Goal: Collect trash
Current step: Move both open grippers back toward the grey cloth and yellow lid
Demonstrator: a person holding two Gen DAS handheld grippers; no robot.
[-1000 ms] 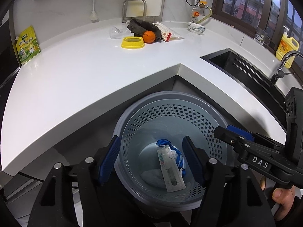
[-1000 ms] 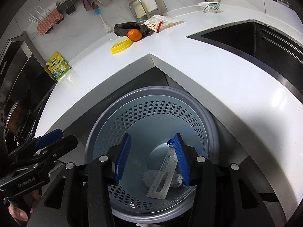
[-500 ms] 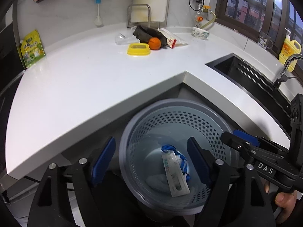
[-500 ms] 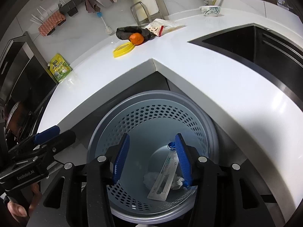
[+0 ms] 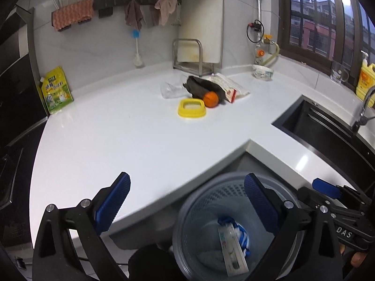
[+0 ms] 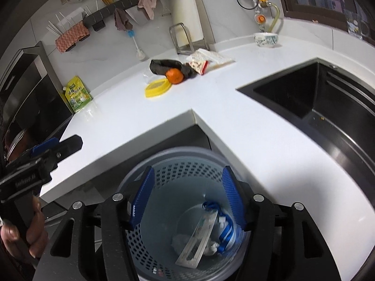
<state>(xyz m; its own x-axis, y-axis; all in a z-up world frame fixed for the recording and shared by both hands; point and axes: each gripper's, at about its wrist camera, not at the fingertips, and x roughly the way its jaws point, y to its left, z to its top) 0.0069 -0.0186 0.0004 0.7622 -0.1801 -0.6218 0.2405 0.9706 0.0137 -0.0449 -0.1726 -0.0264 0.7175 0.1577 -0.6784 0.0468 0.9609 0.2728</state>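
A grey perforated trash bin (image 5: pixel 204 201) (image 6: pixel 171 161) stands on the floor below the counter's inner corner. Inside it lie a flat white wrapper (image 5: pixel 232 250) (image 6: pixel 196 238), blue-and-white packaging (image 5: pixel 240 233) (image 6: pixel 226 230) and crumpled white paper (image 6: pixel 180 241). My left gripper (image 5: pixel 187 201) hangs above the bin's left rim, its jaws opening wide with nothing between them. My right gripper (image 6: pixel 187 196) is over the bin, its jaws opening too and empty. At the back of the white counter (image 5: pixel 129 140) lie a snack bag (image 5: pixel 230 86) (image 6: pixel 206 61), clear plastic (image 5: pixel 171 90), a dark cloth (image 5: pixel 199 87) (image 6: pixel 164 66), an orange (image 5: pixel 211 99) (image 6: pixel 174 76) and a yellow lid (image 5: pixel 192 108) (image 6: pixel 157 88).
A black sink (image 6: pixel 328 107) with a faucet (image 5: pixel 363 107) is sunk in the counter at the right. A green pouch (image 5: pixel 56 91), a bowl (image 5: pixel 263 72), a metal rack (image 5: pixel 189 56) and a yellow bottle (image 5: pixel 365 79) stand along the wall. A hand (image 6: pixel 30 229) holds the left gripper's handle.
Both grippers rose and tilted up away from the bin, so more counter and wall show. Both pairs of jaws spread wider, the left most. The trash stays in the bin.
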